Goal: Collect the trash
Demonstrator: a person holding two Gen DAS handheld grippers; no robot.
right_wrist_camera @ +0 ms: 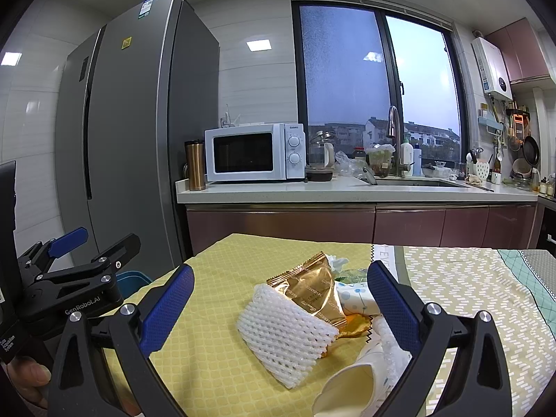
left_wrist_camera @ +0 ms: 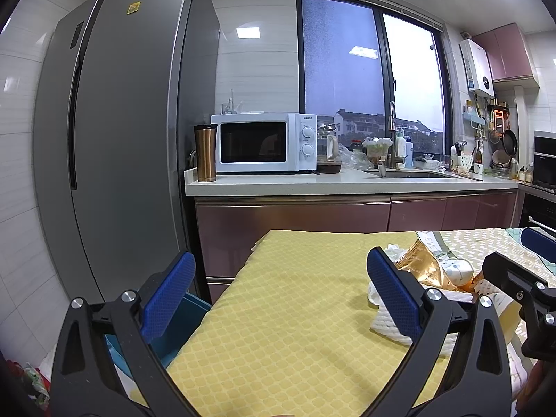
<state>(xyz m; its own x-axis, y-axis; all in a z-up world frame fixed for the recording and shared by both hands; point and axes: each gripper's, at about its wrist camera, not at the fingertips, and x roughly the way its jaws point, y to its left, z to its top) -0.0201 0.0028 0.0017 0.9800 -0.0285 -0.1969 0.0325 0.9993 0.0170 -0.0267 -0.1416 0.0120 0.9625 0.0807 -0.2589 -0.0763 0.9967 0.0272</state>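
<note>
Right gripper [right_wrist_camera: 280, 307] spread, nearer: white foam net [right_wrist_camera: 286, 335] dead ahead between its fingers, long axis crosswise. Left gripper [left_wrist_camera: 283, 295] spread, empty.

I am working in a home kitchen: fridge [left_wrist_camera: 114, 132] standing left, microwave [left_wrist_camera: 264, 142] and sink [left_wrist_camera: 413, 173] sitting along the counter [left_wrist_camera: 278, 182].

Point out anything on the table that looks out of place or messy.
A heap of litter sits on the yellow tablecloth: a white foam fruit net lying askew against a crumpled gold wrapper, with a tipped-over paper cup beside them. Both grippers, left and right, are open and empty.
</note>
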